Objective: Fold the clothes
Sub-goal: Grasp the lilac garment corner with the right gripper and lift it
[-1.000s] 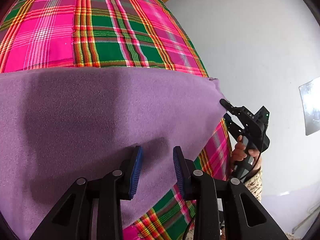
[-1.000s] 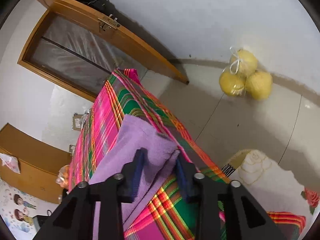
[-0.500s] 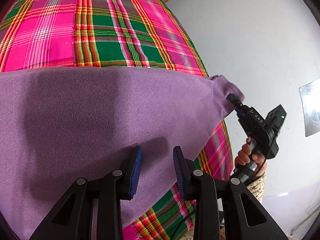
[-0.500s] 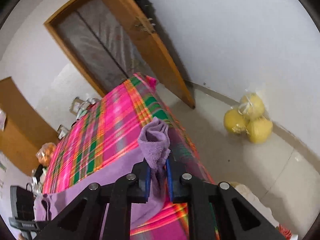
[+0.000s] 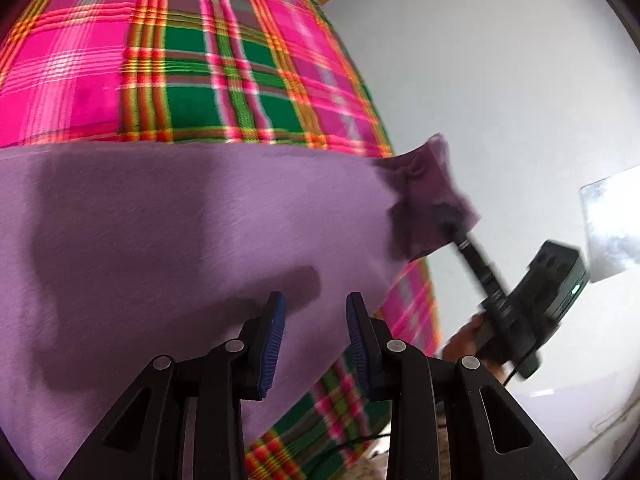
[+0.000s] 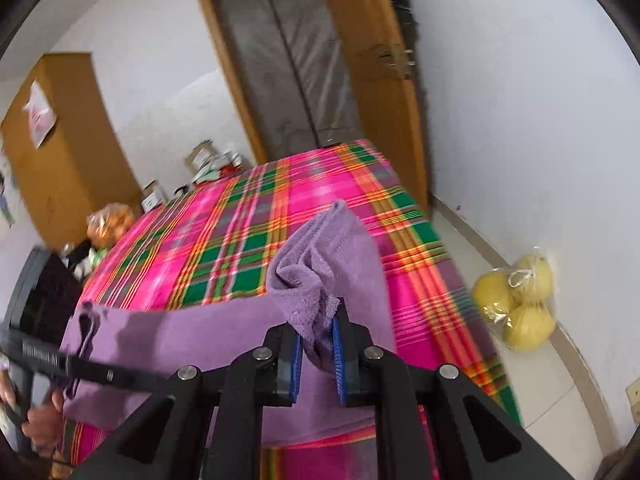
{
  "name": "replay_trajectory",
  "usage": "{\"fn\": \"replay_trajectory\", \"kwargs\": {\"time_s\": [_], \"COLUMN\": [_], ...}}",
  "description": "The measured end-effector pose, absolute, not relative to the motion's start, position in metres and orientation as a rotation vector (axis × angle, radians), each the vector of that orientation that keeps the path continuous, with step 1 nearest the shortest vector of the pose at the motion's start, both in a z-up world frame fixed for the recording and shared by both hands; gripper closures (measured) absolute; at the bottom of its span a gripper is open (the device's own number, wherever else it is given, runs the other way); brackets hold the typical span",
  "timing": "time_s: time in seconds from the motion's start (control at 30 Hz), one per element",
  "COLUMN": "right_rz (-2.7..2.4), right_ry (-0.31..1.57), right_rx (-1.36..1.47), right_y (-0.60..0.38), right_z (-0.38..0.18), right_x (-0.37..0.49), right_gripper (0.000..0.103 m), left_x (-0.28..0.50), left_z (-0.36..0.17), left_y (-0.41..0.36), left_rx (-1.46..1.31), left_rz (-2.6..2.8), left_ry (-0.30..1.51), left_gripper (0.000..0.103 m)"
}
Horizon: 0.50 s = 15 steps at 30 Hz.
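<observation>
Across the near edge of the plaid bedspread (image 6: pixel 224 248) a purple fleece garment (image 5: pixel 168 232) is spread. Its right corner is lifted, pinched between the closed right gripper (image 6: pixel 316 354). Nothing is held by the left gripper (image 5: pixel 314 340), jaws apart above the fleece.

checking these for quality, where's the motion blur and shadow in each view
Left wrist view: the right claw and its lifted corner of the purple cloth are smeared, the plaid sheet slightly soft; the open left claw is sharp and throws a dark shadow on the cloth. Right wrist view: the pinched fold is crisp, the edges smear, and the bag of yellow fruit is soft.
</observation>
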State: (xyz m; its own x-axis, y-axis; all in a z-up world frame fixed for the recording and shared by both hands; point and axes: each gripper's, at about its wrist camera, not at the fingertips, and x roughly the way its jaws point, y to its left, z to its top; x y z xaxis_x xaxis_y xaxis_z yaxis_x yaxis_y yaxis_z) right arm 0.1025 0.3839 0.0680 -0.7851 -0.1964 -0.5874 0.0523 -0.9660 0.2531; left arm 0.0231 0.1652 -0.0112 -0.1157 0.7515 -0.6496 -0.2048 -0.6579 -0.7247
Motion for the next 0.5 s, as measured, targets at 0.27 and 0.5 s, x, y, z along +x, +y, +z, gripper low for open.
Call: {"fn": "replay_trajectory", "kwargs": {"time_s": [0.27,0.5], "right_rz": [-2.767,-2.74], "right_ry": [-0.242,-0.157], "right_rx": [1.0,1.013], "right_y": [0.355,0.337], "right_z": [0.053,0.046], "right_x": [0.11,0.119], "right_gripper": [0.089,0.089], "left_x": [0.003,-0.012], "left_z": [-0.005,-0.012], "left_y": [0.185,0.204], "left_rx": [-1.422,-1.453], "left_rz": [1.766,1.697], "left_ry": [-0.748,-0.82], "left_gripper": [0.06,0.058]}}
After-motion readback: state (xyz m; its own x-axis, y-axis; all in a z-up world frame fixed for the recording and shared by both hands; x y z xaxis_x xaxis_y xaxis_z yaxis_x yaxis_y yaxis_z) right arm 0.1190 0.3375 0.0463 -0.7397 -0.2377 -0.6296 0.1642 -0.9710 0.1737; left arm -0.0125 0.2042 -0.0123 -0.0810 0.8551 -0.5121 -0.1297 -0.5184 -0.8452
